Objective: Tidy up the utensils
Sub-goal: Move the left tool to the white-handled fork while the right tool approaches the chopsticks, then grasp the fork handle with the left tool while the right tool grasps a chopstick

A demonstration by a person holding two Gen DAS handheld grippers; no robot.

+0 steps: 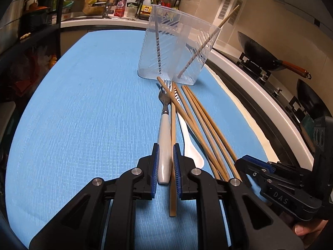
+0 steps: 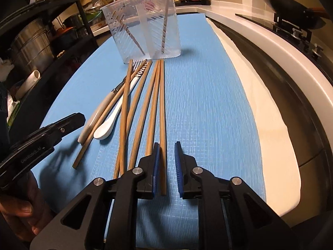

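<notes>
On the left I have the left gripper [image 1: 166, 164] low over the blue mat [image 1: 83, 104]. Its jaws are narrow, bracketing the white handle of the fork [image 1: 164, 145] and one chopstick [image 1: 173, 166]; whether the pads press on them I cannot tell. Just right of the fork lies the white spoon [image 1: 192, 150], partly under the loose chopsticks [image 1: 208, 129] fanned across the mat. Beyond their far tips stands the clear slotted holder [image 1: 174, 48], upright, with one chopstick leaning in each compartment. Further right, my right gripper [image 2: 167, 166] has narrow jaws with the rightmost chopstick [image 2: 162, 125] lying between them, beside the left pad and clear of the right. A wok [image 1: 262, 56] sits on the stove at far right.
</notes>
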